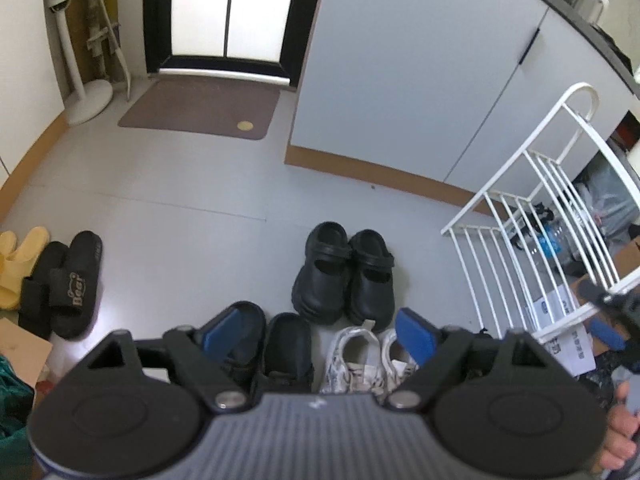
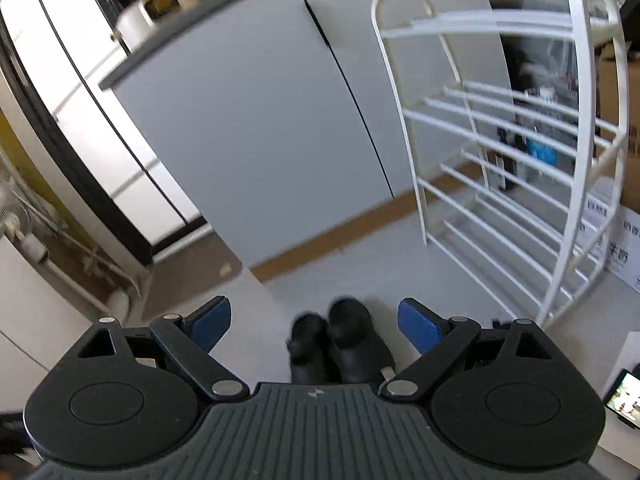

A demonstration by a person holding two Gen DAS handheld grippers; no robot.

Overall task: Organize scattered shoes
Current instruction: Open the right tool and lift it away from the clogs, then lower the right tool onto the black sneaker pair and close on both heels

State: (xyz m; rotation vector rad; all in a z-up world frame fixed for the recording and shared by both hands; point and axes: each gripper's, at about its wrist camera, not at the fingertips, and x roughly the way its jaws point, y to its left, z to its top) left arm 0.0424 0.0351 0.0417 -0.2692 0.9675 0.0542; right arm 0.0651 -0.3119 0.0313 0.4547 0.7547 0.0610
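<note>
My left gripper (image 1: 320,332) hangs open above the floor with nothing between its blue pads (image 1: 416,334). Straight below and ahead stands a pair of chunky black clogs (image 1: 344,276). Closer to me are black slip-ons (image 1: 276,348) and white sneakers (image 1: 364,360), partly hidden by the gripper body. Black "Bear" slides (image 1: 68,284) and yellow slippers (image 1: 16,264) lie at the left. My right gripper (image 2: 316,326) is open and empty too, held above the black clogs (image 2: 340,340). One of its pads (image 1: 606,332) shows at the right edge of the left wrist view.
A white wire shoe rack (image 1: 578,89) (image 2: 500,20) stands to the right, with boxes and bags behind it. A grey cabinet (image 1: 400,80) fills the back. A brown doormat (image 1: 200,108) lies before the door, and a white fan stand (image 1: 86,100) is at the far left.
</note>
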